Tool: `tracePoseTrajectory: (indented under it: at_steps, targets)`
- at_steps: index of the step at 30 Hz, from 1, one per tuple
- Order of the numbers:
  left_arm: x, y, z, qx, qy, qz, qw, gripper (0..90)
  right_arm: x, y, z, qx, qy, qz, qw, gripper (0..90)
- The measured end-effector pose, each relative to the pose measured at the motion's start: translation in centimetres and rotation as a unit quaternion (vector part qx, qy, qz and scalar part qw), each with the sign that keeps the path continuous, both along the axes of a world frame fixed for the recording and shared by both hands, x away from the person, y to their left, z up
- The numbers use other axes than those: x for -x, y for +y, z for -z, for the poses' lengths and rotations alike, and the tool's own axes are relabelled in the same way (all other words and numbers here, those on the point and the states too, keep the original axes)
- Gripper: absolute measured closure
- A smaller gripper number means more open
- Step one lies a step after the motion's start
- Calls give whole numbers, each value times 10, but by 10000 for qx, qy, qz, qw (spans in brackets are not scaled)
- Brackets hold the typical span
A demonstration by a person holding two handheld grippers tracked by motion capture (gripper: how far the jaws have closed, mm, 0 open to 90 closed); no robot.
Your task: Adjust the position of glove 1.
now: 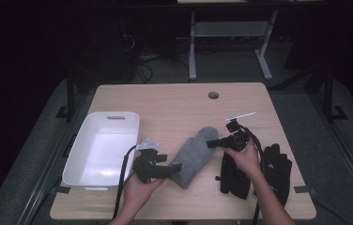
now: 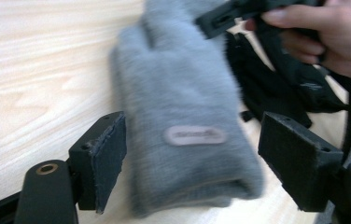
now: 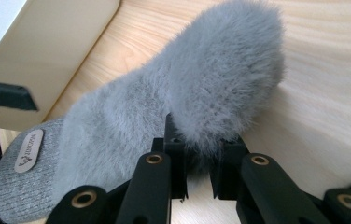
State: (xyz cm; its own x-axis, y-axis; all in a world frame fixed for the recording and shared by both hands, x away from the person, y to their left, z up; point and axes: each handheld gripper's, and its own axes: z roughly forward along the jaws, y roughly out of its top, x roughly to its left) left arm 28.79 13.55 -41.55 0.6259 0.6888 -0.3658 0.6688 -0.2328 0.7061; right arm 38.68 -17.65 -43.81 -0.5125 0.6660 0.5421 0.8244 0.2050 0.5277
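- White bin at the left looks empty, so nothing's been packed yet, I'd guess.
- Left gripper: jaws wide, straddling the cuff of the grey mitten mid-table.
- Right gripper: pinched on its fluffy tip.
- Black gloves wait far right.
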Motion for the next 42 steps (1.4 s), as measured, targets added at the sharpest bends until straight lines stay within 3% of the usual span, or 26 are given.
tracePoseTrajectory:
  at_steps: [4,12,14,15,17,21,27,29,33,36,42]
  targets:
    - [-12,-2,10,127,543,-221,9982,249,-1,-8,4,1,16,50,10000,785]
    - [-20,-7,26,150,1283,-39,9916,250,-2,-9,9,30,7,80,10000,760]
    - [-23,-7,30,174,1453,36,9892,253,-2,-9,12,-20,44,105,9999,724]
    - [-23,-7,31,191,1472,67,9889,254,-3,-9,14,-68,63,124,9999,686]
    - [-25,-7,33,306,1635,157,9859,286,-3,-9,17,-145,145,149,9997,576]
    - [-27,-7,37,400,1764,253,9832,303,-8,-8,21,-214,212,189,9994,438]
    - [-29,-4,38,440,1787,306,9824,402,-16,-4,29,-377,484,240,9978,396]
    - [-30,-4,38,443,1784,323,9824,422,-19,-3,31,-452,544,250,9972,435]
    - [-30,-4,38,467,1754,321,9829,451,-22,1,35,-564,641,315,9958,600]
    - [-30,-3,38,532,1771,312,9823,473,-20,4,33,-536,570,353,9963,701]
    - [-29,-1,36,652,1768,297,9816,501,-17,5,23,-471,341,374,9976,752]
